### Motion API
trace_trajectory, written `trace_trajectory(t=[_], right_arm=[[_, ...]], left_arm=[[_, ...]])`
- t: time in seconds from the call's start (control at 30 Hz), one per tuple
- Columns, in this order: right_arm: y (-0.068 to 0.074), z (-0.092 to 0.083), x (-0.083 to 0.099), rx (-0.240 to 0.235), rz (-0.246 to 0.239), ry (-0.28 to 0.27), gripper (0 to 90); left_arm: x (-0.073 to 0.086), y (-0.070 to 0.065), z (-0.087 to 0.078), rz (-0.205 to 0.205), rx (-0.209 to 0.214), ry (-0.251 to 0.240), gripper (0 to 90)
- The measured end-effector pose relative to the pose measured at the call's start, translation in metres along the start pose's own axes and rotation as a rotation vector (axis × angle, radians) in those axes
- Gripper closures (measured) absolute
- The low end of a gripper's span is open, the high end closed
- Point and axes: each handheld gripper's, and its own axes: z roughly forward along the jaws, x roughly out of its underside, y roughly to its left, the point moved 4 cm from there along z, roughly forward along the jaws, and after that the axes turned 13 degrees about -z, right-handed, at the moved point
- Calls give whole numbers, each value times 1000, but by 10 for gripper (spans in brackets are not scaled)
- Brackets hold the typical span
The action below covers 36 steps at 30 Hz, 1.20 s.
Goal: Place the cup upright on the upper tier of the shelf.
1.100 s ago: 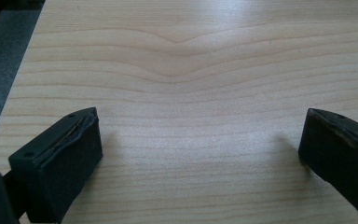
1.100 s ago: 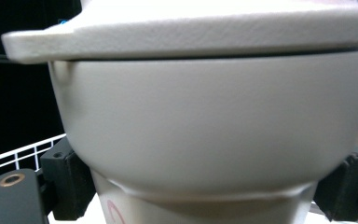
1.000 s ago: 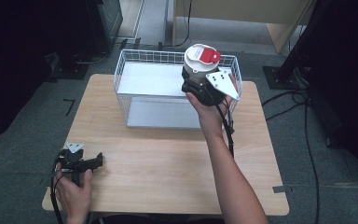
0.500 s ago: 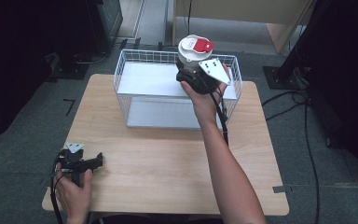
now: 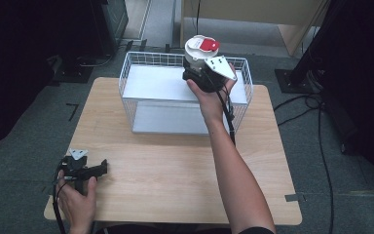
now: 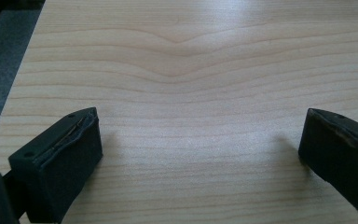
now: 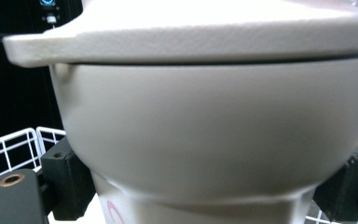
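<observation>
So I count two hand-held grippers, one wire basket and one white container here.

Lower left of the high view: my left hand-held gripper (image 5: 101, 168) lies on the wooden desk (image 5: 175, 170) near the front edge, with the left hand (image 5: 76, 199) on it. In the left gripper view its jaws stand wide apart with just bare wood grain between them, gripping nothing. Both jaws are cut off by the bottom corners of the frame.

Upper middle of the high view: the white wire basket (image 5: 126, 83) sits at the back of the desk, with a flat white panel inside.

Right of that, my right hand-held gripper (image 5: 197, 73) is held up over the basket's back right part, closed on a white container (image 5: 197, 51) with a red patch on top. In the right gripper view the container (image 7: 214, 130) is so close it's blurry, its lid rim across the top of the frame, and the jaws press against its lower sides. There's a bit of red marking near the bottom edge that I can't make out. What's inside the container, no idea.
</observation>
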Motion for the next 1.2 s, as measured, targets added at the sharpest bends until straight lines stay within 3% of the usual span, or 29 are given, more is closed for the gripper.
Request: trace_trajectory(t=[0.57,0.93,1.2], right_arm=[[2,-5,2,-21,-9,14,105],[-2,-10,2,-26,-10,47,22],[-2,-15,5,-39,-6,49,21]], left_arm=[[0,0,0,0,0,0,0],[0,0,0,-1,1,-1,0],[0,0,0,0,1,0,0]])
